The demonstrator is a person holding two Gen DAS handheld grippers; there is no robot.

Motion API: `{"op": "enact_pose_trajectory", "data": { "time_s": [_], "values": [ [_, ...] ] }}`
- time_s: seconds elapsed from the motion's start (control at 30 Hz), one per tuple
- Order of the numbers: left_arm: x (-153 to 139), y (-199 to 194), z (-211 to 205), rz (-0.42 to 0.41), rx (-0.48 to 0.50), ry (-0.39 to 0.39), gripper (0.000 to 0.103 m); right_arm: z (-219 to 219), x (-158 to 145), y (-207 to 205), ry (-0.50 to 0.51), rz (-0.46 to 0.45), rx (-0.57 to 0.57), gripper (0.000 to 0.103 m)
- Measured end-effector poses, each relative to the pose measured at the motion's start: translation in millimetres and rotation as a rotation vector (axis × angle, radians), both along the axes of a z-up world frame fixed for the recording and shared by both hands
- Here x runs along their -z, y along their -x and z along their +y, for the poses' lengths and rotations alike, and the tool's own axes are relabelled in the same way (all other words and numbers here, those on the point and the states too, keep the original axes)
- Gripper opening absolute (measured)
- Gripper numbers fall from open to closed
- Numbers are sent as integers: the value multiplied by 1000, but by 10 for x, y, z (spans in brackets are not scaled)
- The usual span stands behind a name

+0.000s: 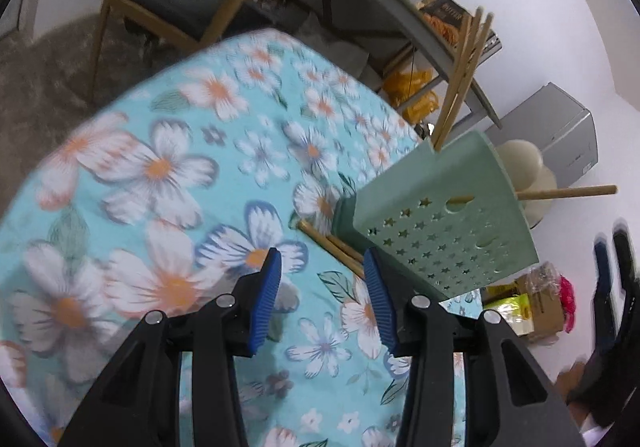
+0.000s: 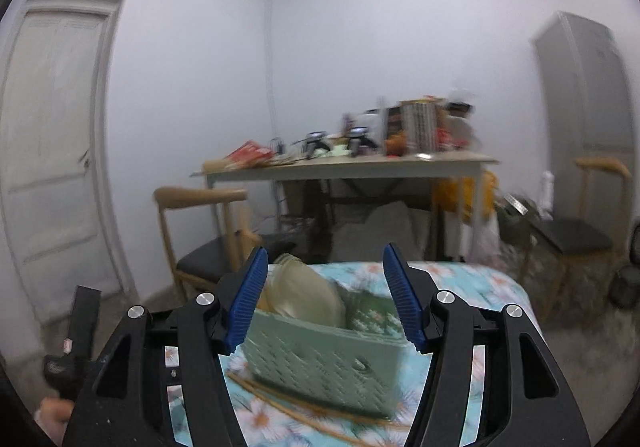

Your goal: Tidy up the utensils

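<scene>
Standing on the floral tabletop (image 1: 160,175), the green perforated holder (image 1: 440,223) has chopsticks (image 1: 460,87) poking from it and more chopsticks (image 2: 304,413) lying beside its base. Both the left gripper (image 1: 322,261) and right gripper (image 2: 326,261) hold their fingers apart, gripping nothing.

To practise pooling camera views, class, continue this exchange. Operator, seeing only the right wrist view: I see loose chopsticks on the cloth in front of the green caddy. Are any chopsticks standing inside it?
Observer: Yes, upright chopsticks stick out of the green caddy at the top.
Operator: Any lodged oddly?
Observer: One sideways chopstick pokes out through the caddy's wall.
Operator: Is the left gripper free?
Observer: The left gripper is open, with nothing between its pads.
</scene>
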State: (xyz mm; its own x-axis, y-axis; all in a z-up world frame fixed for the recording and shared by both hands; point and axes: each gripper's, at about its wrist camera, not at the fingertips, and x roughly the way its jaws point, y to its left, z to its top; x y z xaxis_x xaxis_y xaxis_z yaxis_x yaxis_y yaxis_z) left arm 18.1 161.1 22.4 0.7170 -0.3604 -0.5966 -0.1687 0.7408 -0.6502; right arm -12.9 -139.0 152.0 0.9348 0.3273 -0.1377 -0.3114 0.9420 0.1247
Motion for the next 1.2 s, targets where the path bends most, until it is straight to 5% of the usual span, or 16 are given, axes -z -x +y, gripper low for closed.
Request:
{"op": "enact_pose_trajectory", "data": {
  "time_s": [0.2,0.37,0.5,0.57,0.67,1.07,1.2],
  "values": [
    [377,-321,43,89,-2,218,31,-372,396,-172,90,114,66,58],
    [443,-412,101,94,-80,326,30,-612,830,-482,22,281,28,56],
    [453,-447,79,97,-136,320,25,-734,1017,-724,-64,412,-26,56],
    [492,-451,77,108,-170,294,12,-801,1091,-790,-100,463,-56,56],
    [498,-444,88,89,-185,295,11,-818,1165,-833,-132,514,-90,55],
    [429,119,728,90,-335,255,11,-521,1145,-724,31,483,-174,52],
    [414,195,945,101,-284,250,11,-483,1117,-657,63,475,-200,50]
  ]
}}
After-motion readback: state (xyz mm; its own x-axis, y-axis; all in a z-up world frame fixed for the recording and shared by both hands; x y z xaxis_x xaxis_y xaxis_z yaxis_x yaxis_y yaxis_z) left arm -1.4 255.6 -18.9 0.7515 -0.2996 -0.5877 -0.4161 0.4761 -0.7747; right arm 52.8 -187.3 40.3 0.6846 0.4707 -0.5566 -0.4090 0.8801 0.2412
